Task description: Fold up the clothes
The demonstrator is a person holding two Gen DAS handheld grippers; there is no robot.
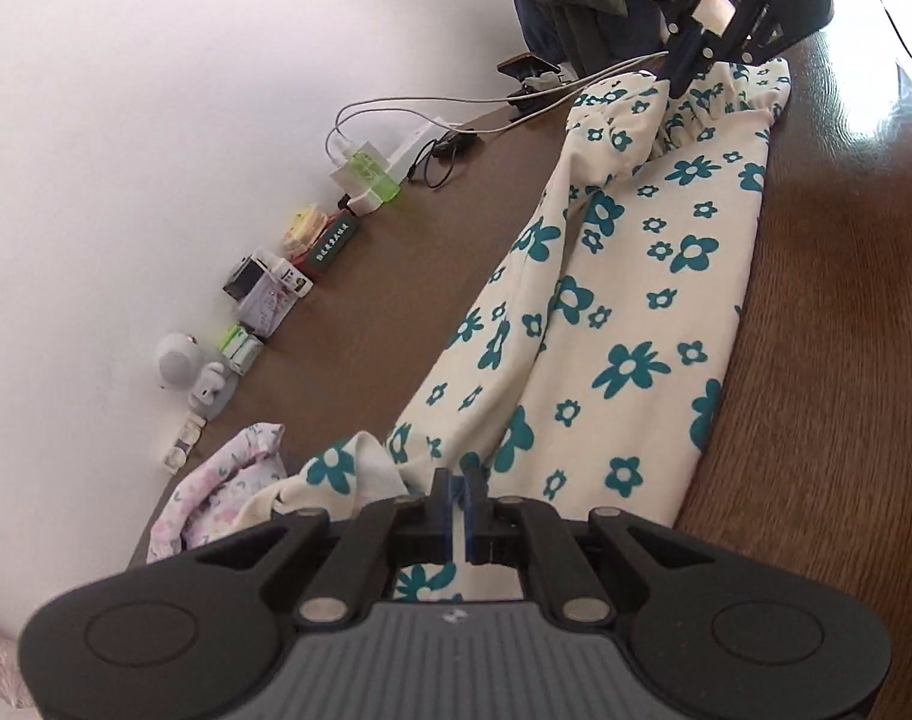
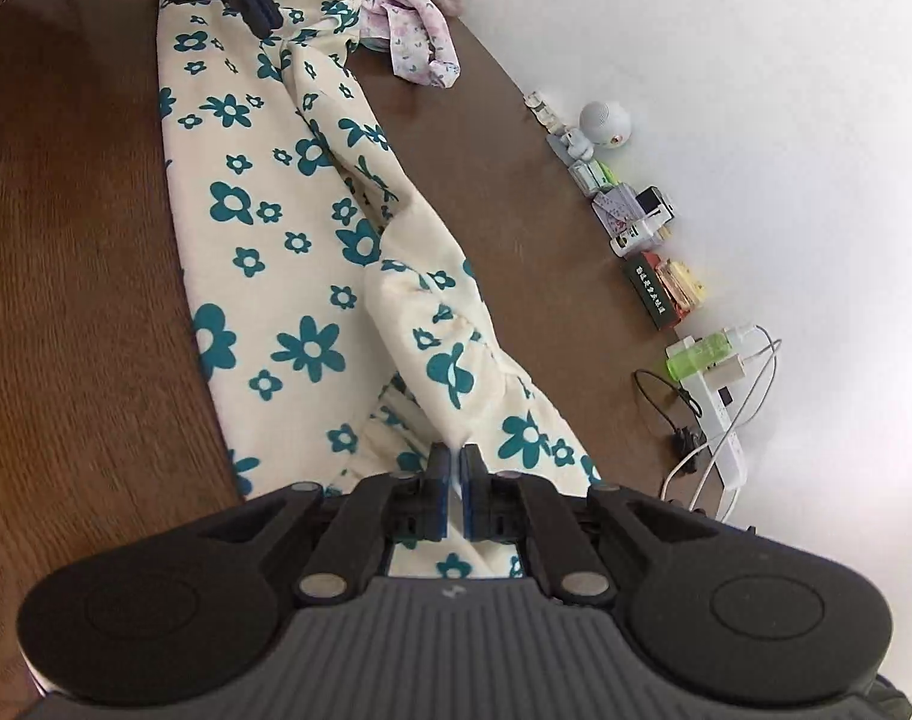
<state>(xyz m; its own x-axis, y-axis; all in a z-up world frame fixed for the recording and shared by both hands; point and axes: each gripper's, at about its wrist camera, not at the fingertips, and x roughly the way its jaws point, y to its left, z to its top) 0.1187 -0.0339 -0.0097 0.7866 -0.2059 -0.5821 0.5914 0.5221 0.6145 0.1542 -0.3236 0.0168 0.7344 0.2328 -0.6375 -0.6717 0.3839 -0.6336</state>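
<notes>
Cream trousers (image 1: 654,312) printed with teal flowers lie stretched lengthwise along the near edge of the brown surface (image 1: 828,300), 1 leg lapped over the other. The left claw (image 1: 458,483) is pressed together on the hem end; the right claw (image 2: 454,462) pinches the gathered waistband at the opposite end. With only thin folds of cloth caught at 2 points, a hard pull could slip 1 grip free and let the upper leg slide off, spoiling the fold. A sweep toward the far edge risks snagging the pink garment (image 2: 408,36) or the charger cables (image 2: 720,414) there.
</notes>
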